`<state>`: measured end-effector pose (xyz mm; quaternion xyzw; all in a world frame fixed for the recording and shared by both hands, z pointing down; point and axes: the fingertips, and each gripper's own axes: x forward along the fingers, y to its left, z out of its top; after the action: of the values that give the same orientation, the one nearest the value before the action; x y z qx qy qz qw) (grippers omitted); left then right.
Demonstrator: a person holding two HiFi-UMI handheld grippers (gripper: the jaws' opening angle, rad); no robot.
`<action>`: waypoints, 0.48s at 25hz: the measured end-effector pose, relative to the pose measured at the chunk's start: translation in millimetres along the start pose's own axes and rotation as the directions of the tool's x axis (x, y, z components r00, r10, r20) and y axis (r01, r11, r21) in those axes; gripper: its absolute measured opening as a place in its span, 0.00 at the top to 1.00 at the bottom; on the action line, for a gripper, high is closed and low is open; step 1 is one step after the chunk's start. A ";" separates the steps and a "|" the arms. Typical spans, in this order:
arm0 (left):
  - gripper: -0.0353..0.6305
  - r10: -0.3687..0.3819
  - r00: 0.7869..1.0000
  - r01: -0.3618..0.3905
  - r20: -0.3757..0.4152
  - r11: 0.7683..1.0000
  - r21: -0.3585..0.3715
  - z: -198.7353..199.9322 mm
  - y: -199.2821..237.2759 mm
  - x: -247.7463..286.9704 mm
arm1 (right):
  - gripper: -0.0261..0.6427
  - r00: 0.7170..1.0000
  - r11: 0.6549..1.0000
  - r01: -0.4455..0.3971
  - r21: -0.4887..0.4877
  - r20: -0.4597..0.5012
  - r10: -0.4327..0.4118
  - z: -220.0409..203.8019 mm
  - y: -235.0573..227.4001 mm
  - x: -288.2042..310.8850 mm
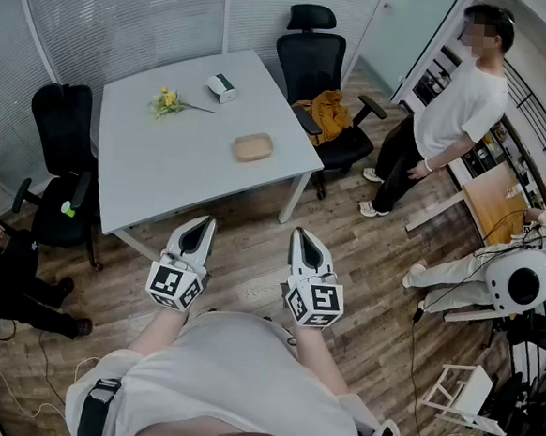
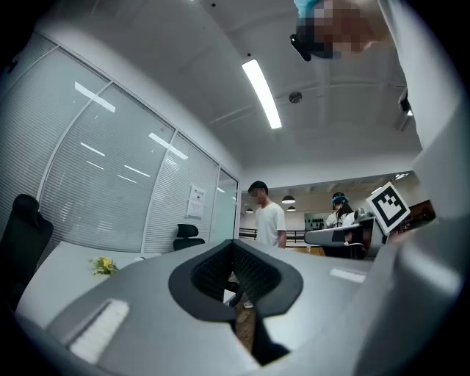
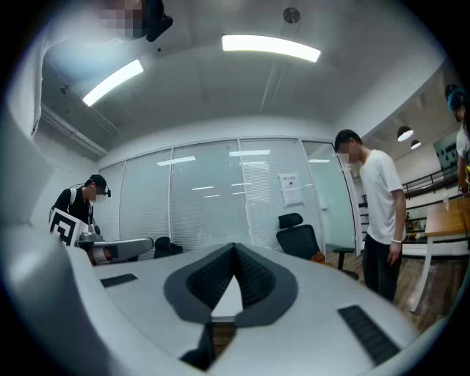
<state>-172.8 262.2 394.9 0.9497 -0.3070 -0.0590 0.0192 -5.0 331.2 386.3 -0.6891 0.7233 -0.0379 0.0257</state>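
Two grippers, yours, level over wood floor (image 1: 251, 258), short of white table (image 1: 154, 175): left gripper (image 1: 201, 224) and right gripper (image 1: 302, 233) both pinched tip to tip, nothing between. Wooden dish (image 1: 253, 147) lies ahead on table's near right part, well apart, roughly midway between both, long side crosswise, nothing showing inside. Flowers (image 1: 169, 101), small box (image 1: 223, 87) farther back.

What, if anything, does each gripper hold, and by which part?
Nothing: the left gripper and right gripper each have jaws together, nothing between them.
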 end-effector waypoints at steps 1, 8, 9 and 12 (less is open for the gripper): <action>0.93 0.000 1.000 0.000 -0.001 1.000 -0.001 -0.5 1.0 0.9 | 0.95 1.000 1.000 0.000 0.001 -0.001 0.000 -0.4 -0.2 1.3; 0.93 -0.004 1.000 0.004 -0.005 1.000 -0.005 -1.4 9.1 7.1 | 0.95 1.000 1.000 0.003 0.001 -0.008 -0.003 -2.7 0.3 11.0; 0.93 -0.005 1.000 0.005 -0.005 1.000 -0.005 -1.3 9.5 8.6 | 0.95 1.000 1.000 0.004 0.001 -0.009 -0.004 -2.4 -0.5 12.2; 0.93 -0.008 1.000 0.008 -0.006 1.000 -0.006 -0.9 11.3 11.9 | 0.95 1.000 1.000 0.008 -0.001 -0.010 -0.008 -1.8 -2.2 15.2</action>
<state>-169.7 246.0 395.4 0.9510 -0.3030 -0.0573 0.0227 -3.7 315.9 388.5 -0.6917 0.7207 -0.0413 0.0216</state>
